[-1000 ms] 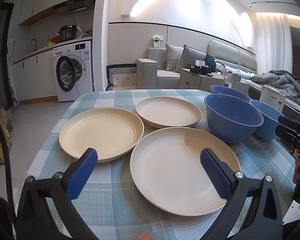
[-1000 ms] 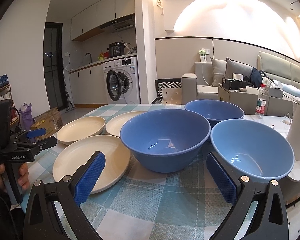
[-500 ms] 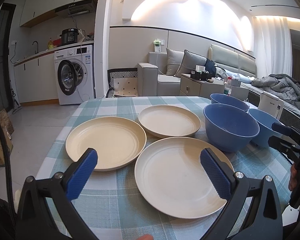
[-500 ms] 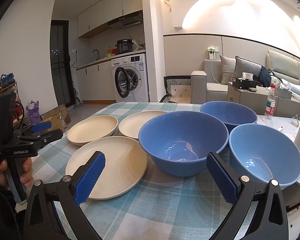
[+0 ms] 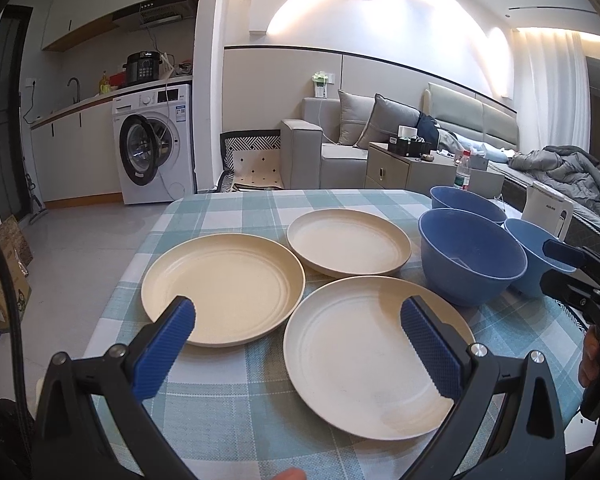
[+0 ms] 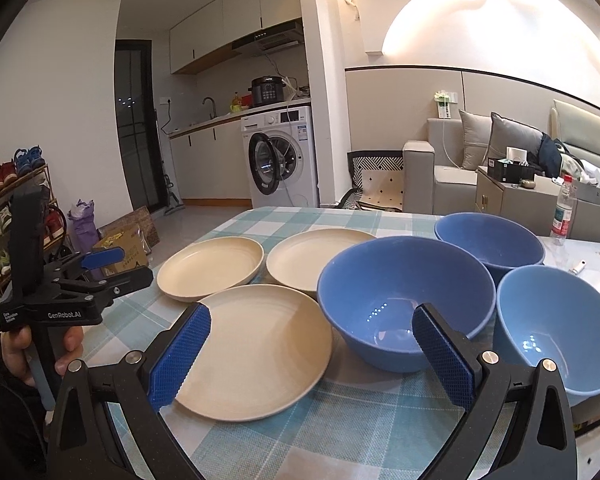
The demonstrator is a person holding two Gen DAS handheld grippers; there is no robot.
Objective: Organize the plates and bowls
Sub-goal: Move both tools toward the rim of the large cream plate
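Three round cream plates [image 5: 376, 356], three glossy blue bowls [image 6: 404, 300], checked tablecloth [image 5: 236, 396]

A washing machine [image 5: 152, 144], sofa [image 5: 332, 148] and water bottle [image 6: 562, 210] stand behind.

Left hand-held gripper [image 5: 296, 332] wide open above checked bench [image 5: 240, 212], empty. Three cream plates [image 5: 364, 364] lying flat, rims nearly touching. Three blue bowls [image 5: 472, 256] clustered at right. Right hand-held gripper [image 5: 556, 268] at the far right edge, beside the bowls.
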